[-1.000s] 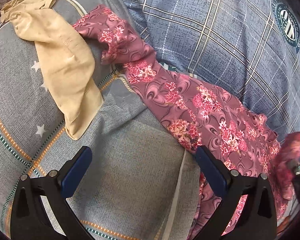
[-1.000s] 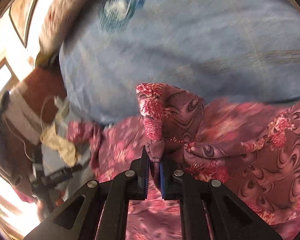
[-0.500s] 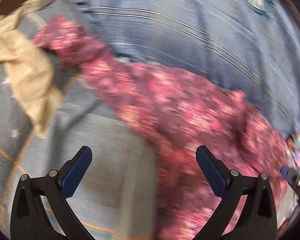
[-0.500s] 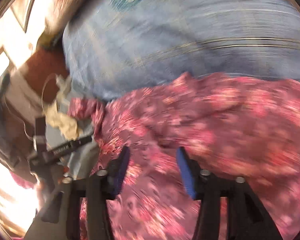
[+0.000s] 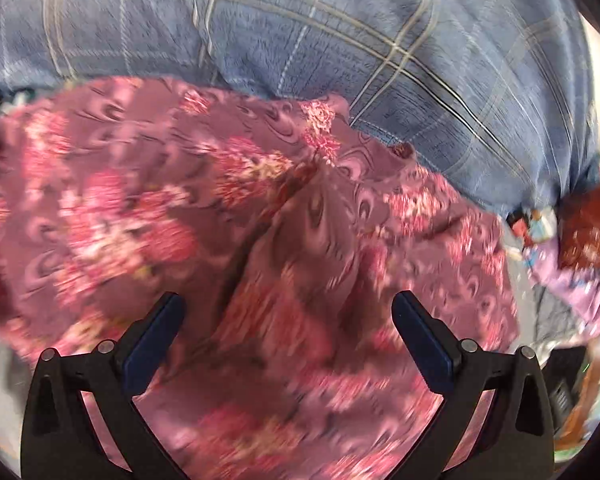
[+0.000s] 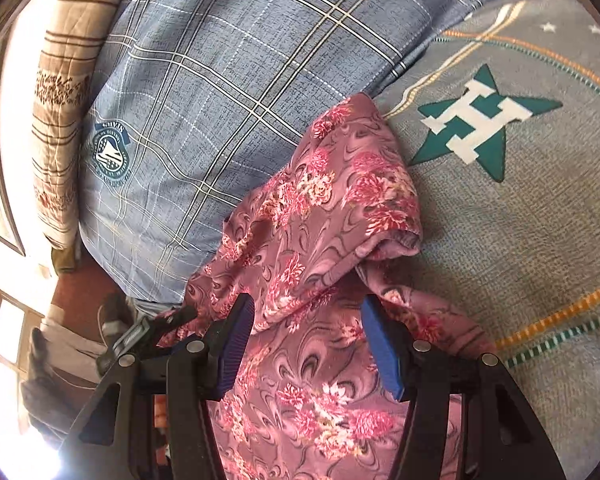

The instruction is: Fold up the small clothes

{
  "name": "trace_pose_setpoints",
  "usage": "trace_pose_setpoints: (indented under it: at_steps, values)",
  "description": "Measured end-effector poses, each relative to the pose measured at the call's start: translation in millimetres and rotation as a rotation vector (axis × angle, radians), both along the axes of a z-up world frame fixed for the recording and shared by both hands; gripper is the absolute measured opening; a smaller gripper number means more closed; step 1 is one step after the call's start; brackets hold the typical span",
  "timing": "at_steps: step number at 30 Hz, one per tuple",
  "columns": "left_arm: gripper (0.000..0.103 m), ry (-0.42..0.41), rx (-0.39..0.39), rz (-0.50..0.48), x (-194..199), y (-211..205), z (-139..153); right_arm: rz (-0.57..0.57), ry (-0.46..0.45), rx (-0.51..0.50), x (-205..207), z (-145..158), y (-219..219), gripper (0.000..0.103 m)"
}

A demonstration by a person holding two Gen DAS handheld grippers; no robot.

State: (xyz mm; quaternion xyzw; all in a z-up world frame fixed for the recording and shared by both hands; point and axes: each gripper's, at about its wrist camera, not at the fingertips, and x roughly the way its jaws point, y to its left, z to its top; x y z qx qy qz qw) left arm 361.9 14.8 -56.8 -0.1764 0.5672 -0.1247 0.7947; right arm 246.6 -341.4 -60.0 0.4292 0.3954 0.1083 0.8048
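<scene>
Here, a floral garment lies rumpled against the blue plaid pillow. Both the left gripper and right gripper hover over it, jaws wide, holding nothing. The step looks like regrasping; next calls for pinching an edge.

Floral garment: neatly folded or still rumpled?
Rumpled: the floral garment lies bunched with one flap doubled over, edges uneven, beside the plaid pillow.

The left gripper has matte black, open-framed fingers, each with triangular cut-outs and two silver round-headed screws near its tip. Dark navy-blue pads line the inner faces. The right gripper is built alike: black frame, silver screws, brighter blue ribbed pads.
</scene>
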Motion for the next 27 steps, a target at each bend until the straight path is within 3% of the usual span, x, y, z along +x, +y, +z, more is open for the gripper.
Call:
trace_pose_setpoints:
  at_steps: [2, 3, 4, 5, 6, 7, 8, 9, 10, 13, 14, 18, 21, 25, 27]
  values:
    - [0.092, -0.038, -0.064, 0.047, 4, 1, 1, -0.008, -0.003, 0.024, 5, -6, -2, 0.058]
    - [0.064, -0.052, -0.091, 0.059, 4, 2, 1, -0.021, -0.015, 0.051, 8, -9, -4, 0.058]
    - [0.027, -0.050, -0.111, 0.073, 5, 3, 0, -0.030, -0.033, 0.080, 11, -10, -6, 0.058]
    - [0.014, -0.034, -0.119, 0.092, 8, 5, -2, -0.040, -0.051, 0.104, 15, -11, -4, 0.058]
    - [0.007, -0.027, -0.121, 0.105, 8, 8, -3, -0.059, -0.061, 0.123, 18, -13, -6, 0.057]
    - [0.006, -0.030, -0.114, 0.122, 6, 12, -3, -0.079, -0.060, 0.133, 21, -14, -6, 0.055]
    - [0.005, -0.050, -0.085, 0.137, 1, 16, 2, -0.091, -0.053, 0.141, 25, -15, -7, 0.041]
    - [0.005, -0.072, -0.067, 0.141, -5, 22, 8, -0.090, -0.046, 0.139, 31, -13, -8, 0.007]
    - [0.005, -0.101, -0.052, 0.144, -12, 26, 15, -0.072, -0.077, 0.109, 36, -2, -9, 0.006]
    - [0.005, -0.203, 0.032, 0.150, -40, 35, 35, -0.048, -0.212, 0.056, 30, 32, -8, 0.005]
    - [0.005, -0.210, 0.041, 0.155, -44, 38, 34, -0.033, -0.221, 0.057, 29, 35, -6, 0.005]
    - [0.005, -0.236, 0.163, 0.206, -60, 45, 19, 0.027, -0.126, 0.063, 30, 8, 12, 0.006]
    - [0.006, -0.212, 0.225, 0.216, -61, 47, 0, 0.050, -0.038, 0.061, 26, -21, 21, 0.007]
    - [0.010, -0.205, 0.214, 0.192, -63, 50, -4, 0.072, -0.001, 0.036, 11, -23, 24, 0.012]
    - [0.013, -0.211, 0.173, 0.180, -71, 55, 4, 0.088, -0.015, 0.017, -4, -13, 22, 0.025]
